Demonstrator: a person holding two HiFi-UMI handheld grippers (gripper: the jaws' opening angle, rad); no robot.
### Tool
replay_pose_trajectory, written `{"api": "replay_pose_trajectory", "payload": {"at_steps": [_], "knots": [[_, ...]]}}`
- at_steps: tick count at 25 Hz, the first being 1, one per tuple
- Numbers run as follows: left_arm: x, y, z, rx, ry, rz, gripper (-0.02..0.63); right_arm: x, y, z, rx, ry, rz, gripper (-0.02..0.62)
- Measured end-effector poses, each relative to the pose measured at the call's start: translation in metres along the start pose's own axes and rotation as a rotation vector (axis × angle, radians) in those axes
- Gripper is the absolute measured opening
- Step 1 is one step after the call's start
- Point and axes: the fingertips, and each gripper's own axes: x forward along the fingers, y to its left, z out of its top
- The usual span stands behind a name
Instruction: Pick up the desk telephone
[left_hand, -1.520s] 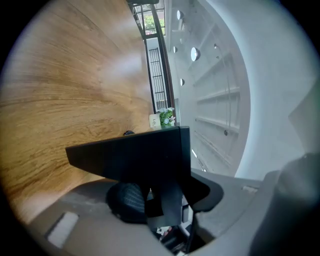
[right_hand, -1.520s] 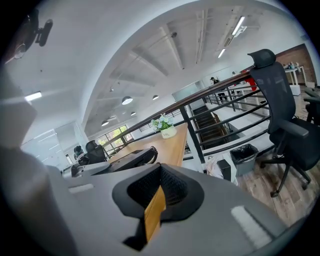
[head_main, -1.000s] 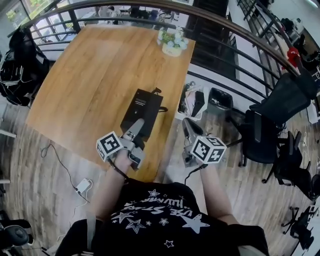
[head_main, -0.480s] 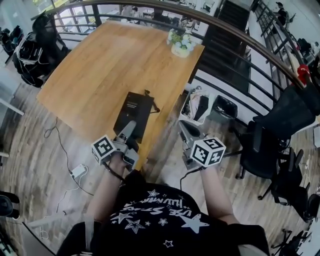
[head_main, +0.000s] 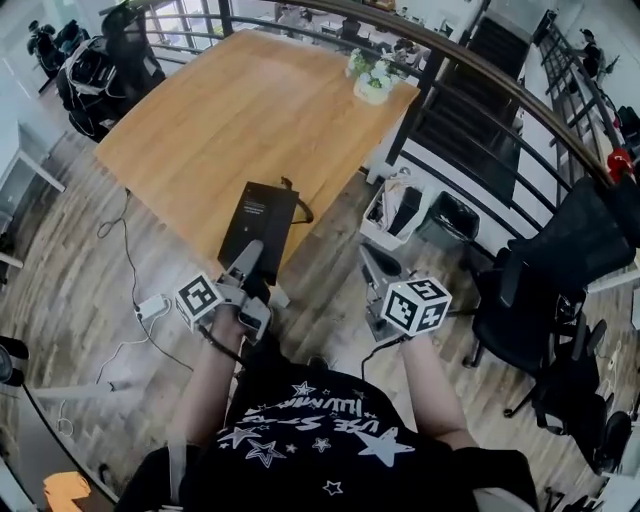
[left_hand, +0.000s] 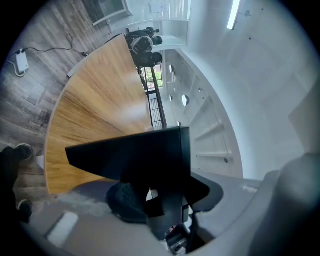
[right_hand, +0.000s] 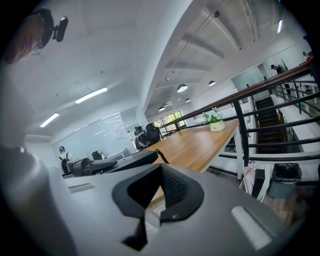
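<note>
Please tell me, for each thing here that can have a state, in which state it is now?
telephone: lifted off the table, gripped at its near end.
left gripper: shut on the telephone.
right gripper: shut, holding nothing.
potted plant: upright, on the table's far corner.

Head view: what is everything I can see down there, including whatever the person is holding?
table: one, light wood, top centre.
desk telephone: one, black, held at the table's near edge.
potted plant: one, white pot, table's far corner.
railing: one, dark, beyond the table.
bin: one, black, by the railing.
office chairs: at least two, black, right side.
left tongs: grey, closed on the desk telephone.
right tongs: grey, empty, over the floor.
</note>
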Motion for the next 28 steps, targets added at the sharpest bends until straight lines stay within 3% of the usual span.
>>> {"api": "replay_pose_trajectory", "payload": {"at_steps": [12,28], "knots": [[-0.074,-0.010,-0.040,-0.019,-0.067,-0.006,0.193,-0.019,0.027,-0.031,-0.002,0.033,0.087,0.002],[-0.175,-0.006,-0.054,-0.042,-0.069,0.007,0.193,-0.059,0.108,-0.077,-0.017,0.076,0.076,0.001]]}}
